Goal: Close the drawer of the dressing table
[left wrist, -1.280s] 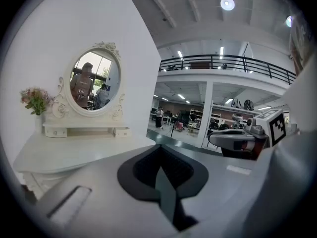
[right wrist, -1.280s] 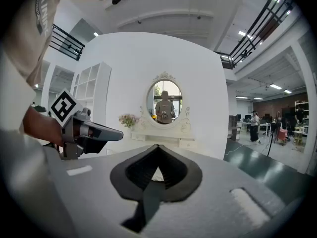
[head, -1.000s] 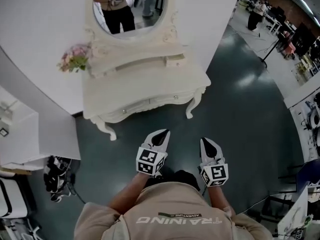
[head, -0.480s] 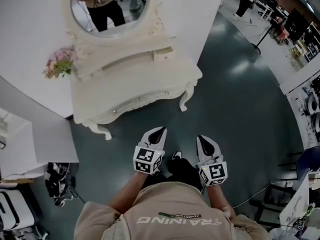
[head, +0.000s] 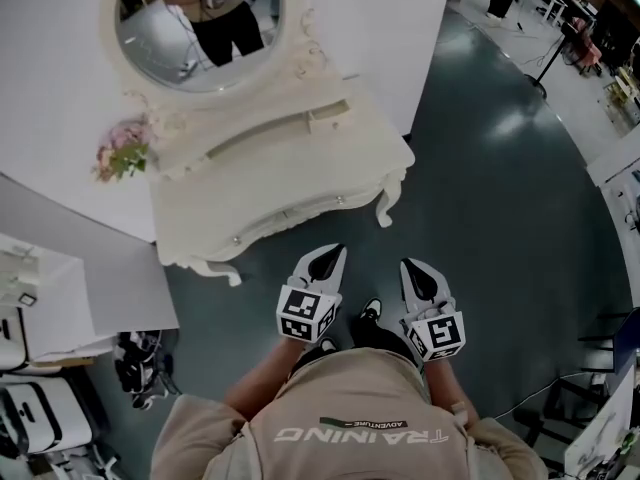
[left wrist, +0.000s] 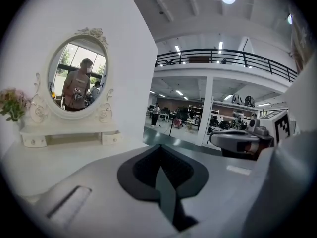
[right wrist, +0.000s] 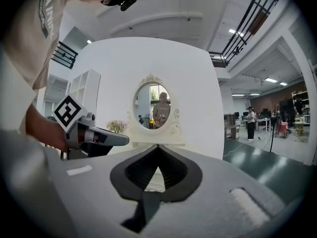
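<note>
The cream dressing table (head: 280, 183) with an oval mirror (head: 195, 23) stands against the white wall, ahead of me and to the left. On its upper shelf the small right-hand drawer (head: 328, 116) sticks out a little. The long front drawer with two knobs (head: 340, 200) looks flush. My left gripper (head: 330, 258) and right gripper (head: 415, 270) are held side by side over the floor, short of the table's front edge, both shut and empty. In the left gripper view the table (left wrist: 69, 135) lies ahead at the left. The right gripper view has the mirror (right wrist: 152, 105) straight ahead.
Pink flowers (head: 122, 153) stand on the table's left end. A white shelf unit (head: 45, 288) and a bag with cables (head: 140, 363) are at the left on the dark green floor (head: 500, 218). Desks and people are far off at the upper right.
The head view has shifted, and the table now sits a little lower and further right in it than half a second ago. Both grippers stay shut, side by side before my body.
</note>
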Demonstrator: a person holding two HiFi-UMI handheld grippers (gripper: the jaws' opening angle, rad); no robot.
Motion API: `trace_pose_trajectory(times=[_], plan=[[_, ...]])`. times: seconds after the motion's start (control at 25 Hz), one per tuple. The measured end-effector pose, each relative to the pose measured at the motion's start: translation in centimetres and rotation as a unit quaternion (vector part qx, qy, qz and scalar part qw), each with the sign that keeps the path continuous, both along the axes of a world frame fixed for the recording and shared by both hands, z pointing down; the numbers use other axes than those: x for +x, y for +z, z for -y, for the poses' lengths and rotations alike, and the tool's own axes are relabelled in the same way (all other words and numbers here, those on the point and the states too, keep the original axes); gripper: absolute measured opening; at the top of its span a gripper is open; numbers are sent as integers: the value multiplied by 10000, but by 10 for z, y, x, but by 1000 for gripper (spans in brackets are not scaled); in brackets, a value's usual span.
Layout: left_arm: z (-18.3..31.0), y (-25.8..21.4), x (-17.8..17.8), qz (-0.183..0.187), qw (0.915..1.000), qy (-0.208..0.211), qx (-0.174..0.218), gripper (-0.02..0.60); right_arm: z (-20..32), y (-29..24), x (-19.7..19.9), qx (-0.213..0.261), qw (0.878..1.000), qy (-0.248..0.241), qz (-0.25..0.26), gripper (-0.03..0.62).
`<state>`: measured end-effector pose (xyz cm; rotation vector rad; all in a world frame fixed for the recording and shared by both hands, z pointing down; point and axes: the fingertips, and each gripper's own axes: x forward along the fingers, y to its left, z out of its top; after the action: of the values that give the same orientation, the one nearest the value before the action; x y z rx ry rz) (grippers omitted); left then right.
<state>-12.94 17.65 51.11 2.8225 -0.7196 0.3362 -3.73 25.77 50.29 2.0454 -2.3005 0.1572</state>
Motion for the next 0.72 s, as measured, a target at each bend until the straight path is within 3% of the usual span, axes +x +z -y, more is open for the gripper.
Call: trace_pose_trajectory(times=[0.4, 0.72], plan=[[59, -11, 50, 0, 9988, -498, 0, 18, 76, -2, 59, 223, 9985, -507, -2, 2], [94, 7, 48, 212, 9938, -1058, -273, 18, 97, 23, 84, -40, 9974, -647, 321, 2]])
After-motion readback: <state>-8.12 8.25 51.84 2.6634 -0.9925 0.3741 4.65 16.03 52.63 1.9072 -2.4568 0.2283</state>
